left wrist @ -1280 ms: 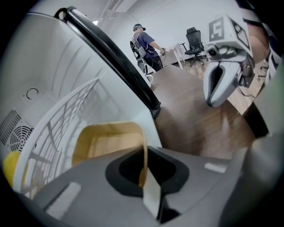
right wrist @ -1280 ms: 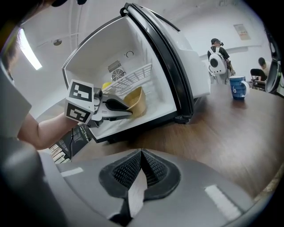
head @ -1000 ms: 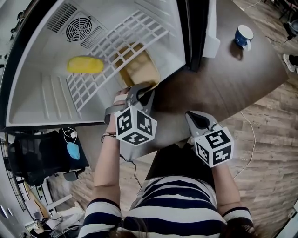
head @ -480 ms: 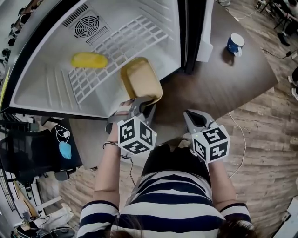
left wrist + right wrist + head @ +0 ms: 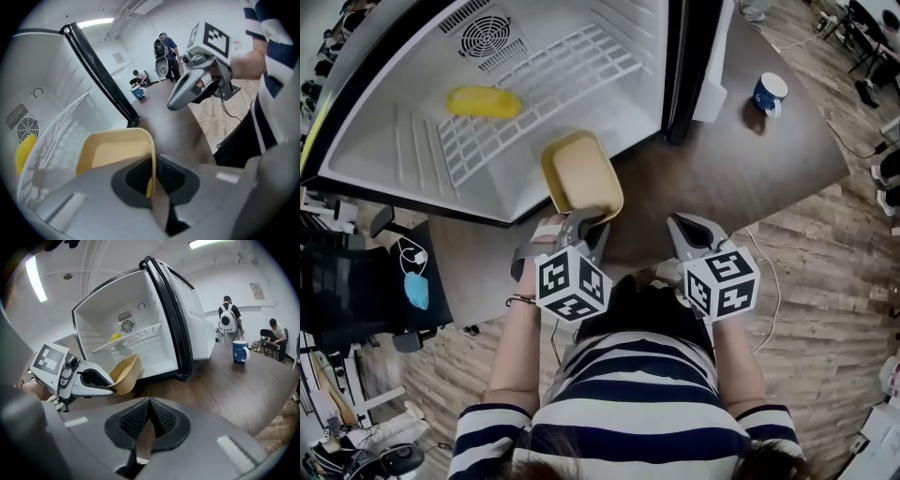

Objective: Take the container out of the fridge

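The container (image 5: 581, 176), a shallow tan tub, hangs in the air at the mouth of the fridge (image 5: 412, 187). The left hand-held gripper (image 5: 584, 221) is clenched on the tub's near rim, and that gripper's own view shows the thin wall pinched between the two pads. From the right gripper view the tub sits in front of the opening and above the dark counter (image 5: 722, 159), tipped a little to one side. The step in hand looks like the last of the withdrawal, so the tub should be drawn on toward 6 o'clock until it is well clear of the door frame. It should also be levelled, since a one-edge pinch lets it sag (whether it holds anything cannot be made out). A firm, steady squeeze suits such a thin rim. The right hand-held gripper (image 5: 689, 230), at 4 o'clock of the tub, has its jaws pressed together on nothing and could come under the far side as a support. Inside the fridge, the wire shelf (image 5: 534, 84) and a yellow lump (image 5: 484, 101) lie at 11 o'clock, and a blue mug (image 5: 767, 94) stands on the counter at 2 o'clock, well apart.
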Demonstrator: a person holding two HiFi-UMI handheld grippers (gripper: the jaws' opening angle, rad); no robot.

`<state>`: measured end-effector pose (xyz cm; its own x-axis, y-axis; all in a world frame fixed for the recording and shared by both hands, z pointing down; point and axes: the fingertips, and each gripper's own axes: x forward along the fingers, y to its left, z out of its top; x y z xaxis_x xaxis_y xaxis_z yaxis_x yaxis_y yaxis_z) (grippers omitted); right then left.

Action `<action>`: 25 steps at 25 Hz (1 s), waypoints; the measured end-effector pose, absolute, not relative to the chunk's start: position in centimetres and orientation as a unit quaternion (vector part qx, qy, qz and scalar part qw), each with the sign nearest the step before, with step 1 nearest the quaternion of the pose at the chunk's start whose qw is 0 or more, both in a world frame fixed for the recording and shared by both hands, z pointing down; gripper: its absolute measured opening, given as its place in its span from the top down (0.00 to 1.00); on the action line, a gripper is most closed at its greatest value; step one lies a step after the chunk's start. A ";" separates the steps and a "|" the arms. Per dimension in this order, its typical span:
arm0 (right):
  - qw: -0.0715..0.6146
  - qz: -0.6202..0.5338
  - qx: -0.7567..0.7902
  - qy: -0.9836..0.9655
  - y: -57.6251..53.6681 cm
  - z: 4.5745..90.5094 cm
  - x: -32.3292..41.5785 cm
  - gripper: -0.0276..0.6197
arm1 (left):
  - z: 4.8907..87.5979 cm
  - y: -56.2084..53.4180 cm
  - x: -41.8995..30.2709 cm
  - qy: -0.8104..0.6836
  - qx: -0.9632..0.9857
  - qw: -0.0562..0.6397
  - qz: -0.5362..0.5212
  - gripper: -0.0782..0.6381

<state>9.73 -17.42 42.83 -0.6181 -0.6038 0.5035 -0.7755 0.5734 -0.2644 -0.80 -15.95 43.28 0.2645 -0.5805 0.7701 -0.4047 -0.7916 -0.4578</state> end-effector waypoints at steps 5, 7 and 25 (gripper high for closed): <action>0.182 0.228 0.400 -0.869 -17.6 42.5 9.7 0.96 | 44.0 -14.1 -0.8 0.304 -0.790 0.074 -0.527 0.89; 0.181 0.224 0.402 -0.869 -17.7 42.3 9.7 0.96 | 44.1 -13.7 -1.0 0.305 -0.789 0.071 -0.529 0.89; 0.191 0.209 0.418 -0.863 -18.5 42.3 10.9 0.96 | 45.3 -11.8 -2.4 0.323 -0.783 0.034 -0.530 0.89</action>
<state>10.94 -18.48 42.33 -0.5771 -0.6419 0.5048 -0.8017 0.5632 -0.2004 -2.41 -11.75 45.32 0.2291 -0.5408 0.8093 -0.4696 -0.7897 -0.3947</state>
